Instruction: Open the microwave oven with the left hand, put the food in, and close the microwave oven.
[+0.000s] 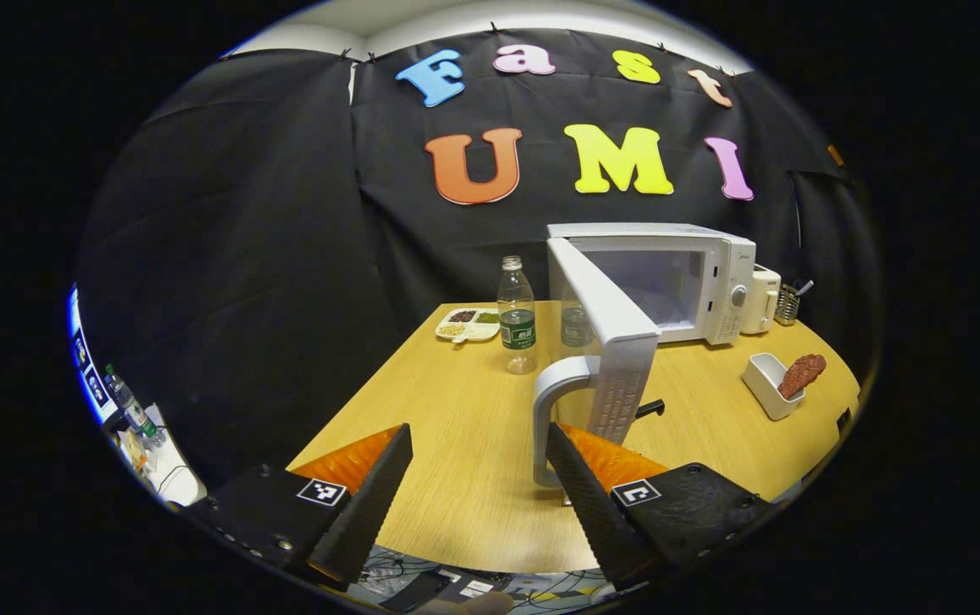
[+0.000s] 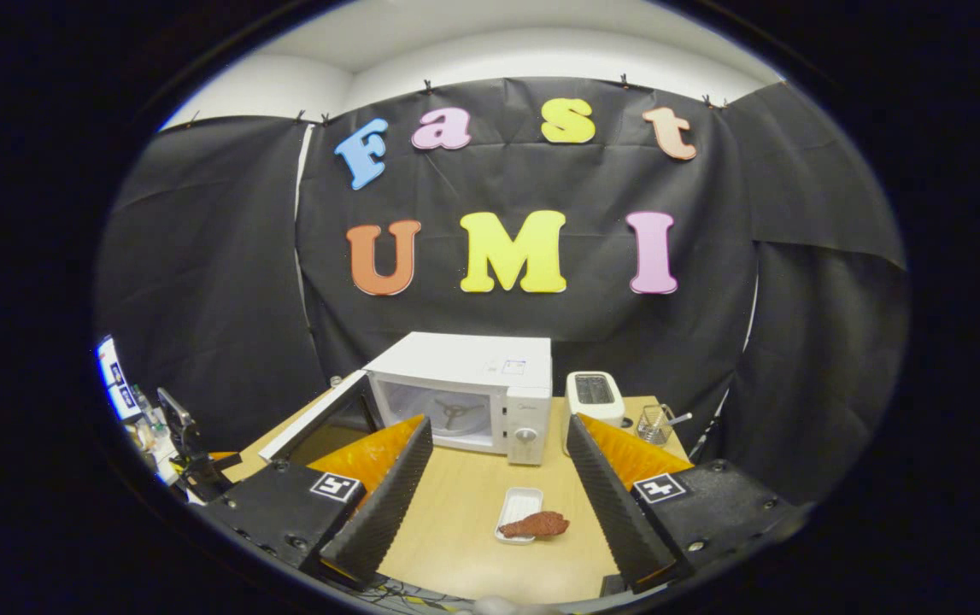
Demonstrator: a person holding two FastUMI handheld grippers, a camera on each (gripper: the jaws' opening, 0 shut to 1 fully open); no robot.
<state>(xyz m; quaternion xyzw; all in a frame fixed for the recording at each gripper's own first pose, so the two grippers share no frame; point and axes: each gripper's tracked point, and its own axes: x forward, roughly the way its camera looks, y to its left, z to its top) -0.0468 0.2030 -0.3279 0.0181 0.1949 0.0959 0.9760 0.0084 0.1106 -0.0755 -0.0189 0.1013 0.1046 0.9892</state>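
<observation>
So the wooden tabletop (image 1: 455,444) carries everything here, and the biggest thing on it is the white microwave oven (image 1: 695,282) sitting at the back against the black booth wall. Its door (image 1: 609,342) is swung wide open toward the camera in the left gripper view, with the pale handle (image 1: 551,410) at the near edge, and you can see straight into the empty cavity. In the right gripper view the microwave oven (image 2: 490,401) shows its turntable spider inside. Right of it sits a white toaster (image 2: 594,395), then a little wire holder (image 2: 654,422). The left gripper (image 1: 479,478) is spread wide with nothing between its fingers; the door handle sits just by its right finger, though contact is hard to call. The right gripper (image 2: 498,478) is also wide open and empty, hanging above the tabletop. The food (image 2: 536,524), a reddish-brown piece, lies across a small white tray (image 2: 517,506) in front of the microwave oven, between the right gripper's fingers in its view. Over on the left there's a clear water bottle (image 1: 517,316) and a divided plate (image 1: 467,325) with bits of food.
</observation>
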